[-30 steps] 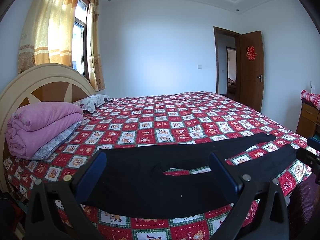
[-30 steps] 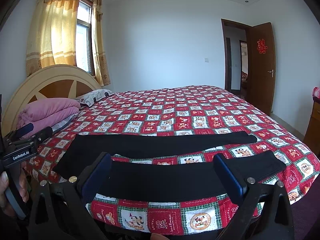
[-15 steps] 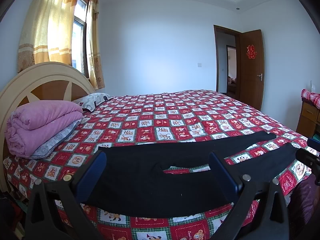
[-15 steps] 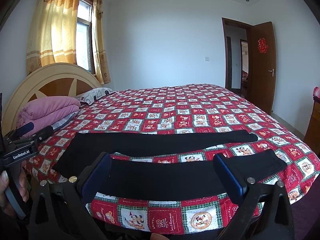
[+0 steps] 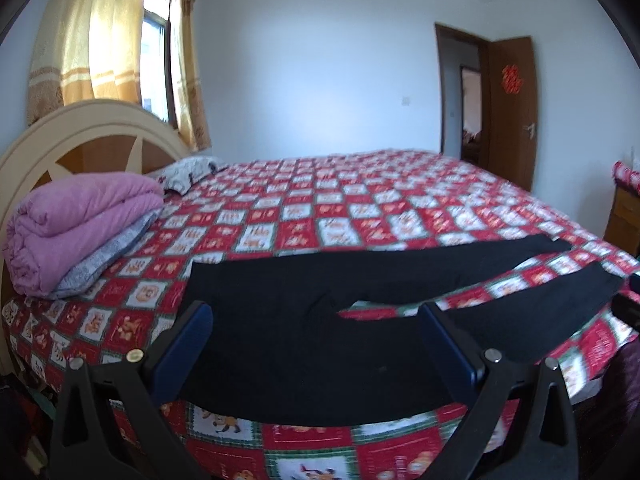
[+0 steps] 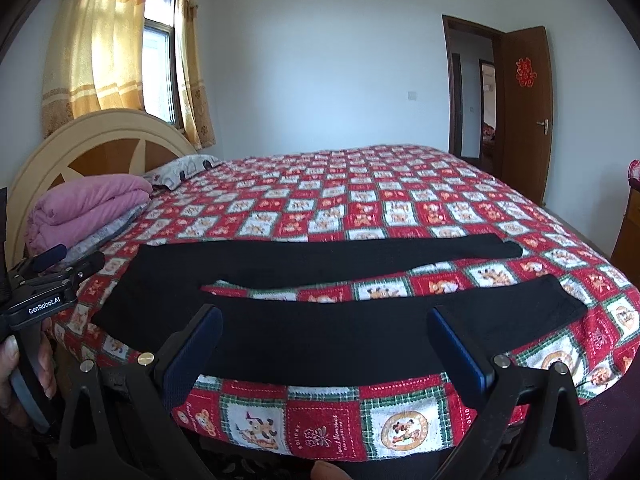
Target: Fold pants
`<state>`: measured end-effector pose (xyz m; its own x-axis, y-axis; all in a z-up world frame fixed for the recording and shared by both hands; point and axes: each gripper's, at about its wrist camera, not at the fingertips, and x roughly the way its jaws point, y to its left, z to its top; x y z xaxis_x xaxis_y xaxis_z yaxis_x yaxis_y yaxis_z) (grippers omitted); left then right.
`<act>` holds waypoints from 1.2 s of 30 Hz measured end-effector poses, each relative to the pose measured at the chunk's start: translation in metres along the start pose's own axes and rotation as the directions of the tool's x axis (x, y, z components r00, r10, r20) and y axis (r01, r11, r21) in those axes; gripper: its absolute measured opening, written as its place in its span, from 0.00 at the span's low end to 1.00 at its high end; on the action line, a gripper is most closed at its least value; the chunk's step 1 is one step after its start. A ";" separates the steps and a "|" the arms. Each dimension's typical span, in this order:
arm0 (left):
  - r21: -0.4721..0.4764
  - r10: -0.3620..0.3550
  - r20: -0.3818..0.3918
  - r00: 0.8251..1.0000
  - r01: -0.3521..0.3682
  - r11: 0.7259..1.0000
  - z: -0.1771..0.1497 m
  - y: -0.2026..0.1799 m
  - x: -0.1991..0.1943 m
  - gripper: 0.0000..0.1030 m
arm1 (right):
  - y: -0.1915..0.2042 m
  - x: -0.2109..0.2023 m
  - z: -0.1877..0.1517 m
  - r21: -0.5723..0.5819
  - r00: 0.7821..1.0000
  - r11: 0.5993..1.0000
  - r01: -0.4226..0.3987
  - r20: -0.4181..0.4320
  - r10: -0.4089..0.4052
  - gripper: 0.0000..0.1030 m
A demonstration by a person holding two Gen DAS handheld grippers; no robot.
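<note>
Pants [image 6: 320,336]: black, spread flat along the near edge of the bed [image 6: 400,200], both legs laid out and parted, a strip of bedspread showing between them; no fold made yet, by the look of it. The flat spread likely serves to give both tools a clean edge to pick up. Left gripper [image 5: 316,348]: fingers [image 5: 184,344] spread wide and holding nothing, hovering just short of the waist end, which lies beyond and between the two fingertips. Right gripper [image 6: 324,344]: fingers [image 6: 460,352] likewise parted and empty, the nearer leg lying straight ahead between them, its cuff out past the right finger. The split suggests one tool is meant for the waist, the other for the legs. A hand [image 6: 24,372] holding the left tool shows at the far left of the right wrist view. Bedspread [image 6: 328,420]: red, white and green checks with cartoon prints, smooth. Folded pink blanket [image 5: 80,224] and pillow [image 5: 188,170]: well left of the fingers, against the round headboard [image 5: 80,136]. Room: white walls, yellow curtains [image 6: 104,48] at a window, an open brown door [image 6: 524,112] far right.
</note>
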<state>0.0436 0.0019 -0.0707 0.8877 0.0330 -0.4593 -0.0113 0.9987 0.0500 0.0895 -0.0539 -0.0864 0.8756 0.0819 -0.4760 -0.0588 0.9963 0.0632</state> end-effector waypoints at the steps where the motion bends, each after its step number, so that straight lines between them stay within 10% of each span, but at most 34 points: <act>1: 0.003 0.022 -0.012 1.000 -0.022 1.000 -0.002 0.006 0.010 1.00 | -0.003 0.008 -0.004 0.006 1.000 1.000 0.003 -0.015 -0.003 0.99; 8: -0.101 0.211 -0.136 0.968 -0.225 0.969 -0.004 0.102 0.090 1.00 | -0.026 0.059 -0.027 0.050 0.995 0.998 0.027 -0.094 -0.023 0.99; 21: 0.055 0.222 -0.299 0.928 -0.215 0.975 0.040 0.161 0.268 0.86 | -0.073 0.120 -0.040 0.134 0.979 0.986 0.097 -0.194 -0.069 0.99; 27: -0.056 0.026 -0.432 0.902 -0.056 0.997 0.026 0.180 0.307 0.43 | -0.094 0.126 -0.036 0.127 0.972 0.982 0.141 -0.205 -0.113 0.99; 33: -0.196 -0.107 -0.379 0.919 0.033 0.980 0.012 0.194 0.302 0.38 | -0.139 0.138 -0.016 0.242 0.972 0.962 0.124 -0.223 -0.070 0.98; 36: -0.221 -0.133 -0.375 0.917 0.051 0.974 0.013 0.196 0.304 0.37 | -0.163 0.146 0.002 0.275 0.974 0.953 0.126 -0.215 -0.067 0.77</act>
<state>0.3175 0.2075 -0.1888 0.6432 -0.0874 -0.7607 -0.0676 0.9831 -0.1701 0.2277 -0.2048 -0.1647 0.7541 0.0190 -0.6565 0.1863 0.9523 0.2416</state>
